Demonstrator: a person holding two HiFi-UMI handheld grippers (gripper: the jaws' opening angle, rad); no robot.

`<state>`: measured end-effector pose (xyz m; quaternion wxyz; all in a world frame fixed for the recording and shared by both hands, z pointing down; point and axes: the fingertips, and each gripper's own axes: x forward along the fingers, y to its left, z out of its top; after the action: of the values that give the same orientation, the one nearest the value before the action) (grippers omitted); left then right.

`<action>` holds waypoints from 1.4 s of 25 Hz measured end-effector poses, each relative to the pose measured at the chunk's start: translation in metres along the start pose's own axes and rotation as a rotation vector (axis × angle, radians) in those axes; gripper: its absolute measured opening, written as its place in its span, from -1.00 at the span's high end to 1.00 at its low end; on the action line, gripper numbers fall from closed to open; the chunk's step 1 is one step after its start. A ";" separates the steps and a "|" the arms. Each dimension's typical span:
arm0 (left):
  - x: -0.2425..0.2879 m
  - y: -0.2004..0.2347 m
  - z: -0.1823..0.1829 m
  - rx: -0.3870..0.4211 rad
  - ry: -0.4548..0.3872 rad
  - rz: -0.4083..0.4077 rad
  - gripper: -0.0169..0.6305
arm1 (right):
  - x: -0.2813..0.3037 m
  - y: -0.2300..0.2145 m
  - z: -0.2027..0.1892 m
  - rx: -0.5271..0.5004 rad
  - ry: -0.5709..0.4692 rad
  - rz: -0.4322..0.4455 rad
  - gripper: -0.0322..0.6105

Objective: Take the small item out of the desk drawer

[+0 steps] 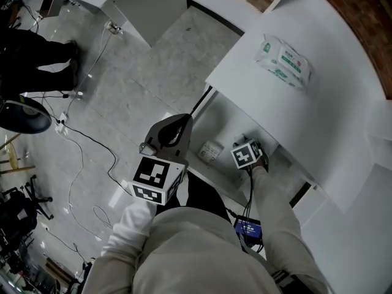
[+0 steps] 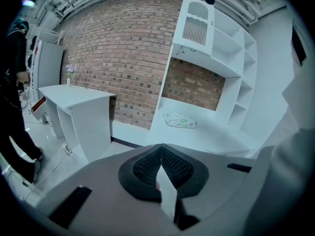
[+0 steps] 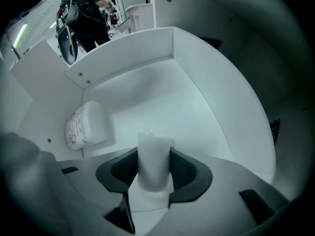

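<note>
Two claws show, and only the right claw (image 3: 154, 157) is at work. It reaches into the open drawer (image 3: 123, 58) under the desk (image 1: 324, 121), with its jaws pressed on both sides of a small white item (image 3: 155, 149). The item stands upright between the pads (soft and wrapped, by the look of it; no print can be read) at the near end of the drawer. Whether it rests on the drawer bottom or hangs clear of it I cannot tell.

One more thing lies in the drawer: a patterned pack (image 3: 86, 124) against the left wall, apart from the claw and the item.

The left claw (image 2: 161, 154) is held out to the left of the desk, over the floor (image 1: 147, 78), its jaws closed pad to pad.

On the desk top, far to the right, a packet of wipes (image 1: 283, 60) lies flat. Cables (image 1: 86, 136) trail across the floor at the left, near a person's dark trouser legs.
</note>
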<state>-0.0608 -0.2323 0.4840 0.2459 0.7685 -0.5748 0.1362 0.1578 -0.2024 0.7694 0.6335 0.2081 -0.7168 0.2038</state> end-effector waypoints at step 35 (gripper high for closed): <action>-0.018 -0.061 0.006 0.146 -0.057 -0.247 0.90 | -0.247 0.020 0.062 0.324 -0.684 -0.194 0.26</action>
<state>-0.0090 -0.2080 0.4566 0.1880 0.8527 -0.4713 0.1247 0.1231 -0.2099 0.5165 0.3330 0.4282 -0.8222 0.1725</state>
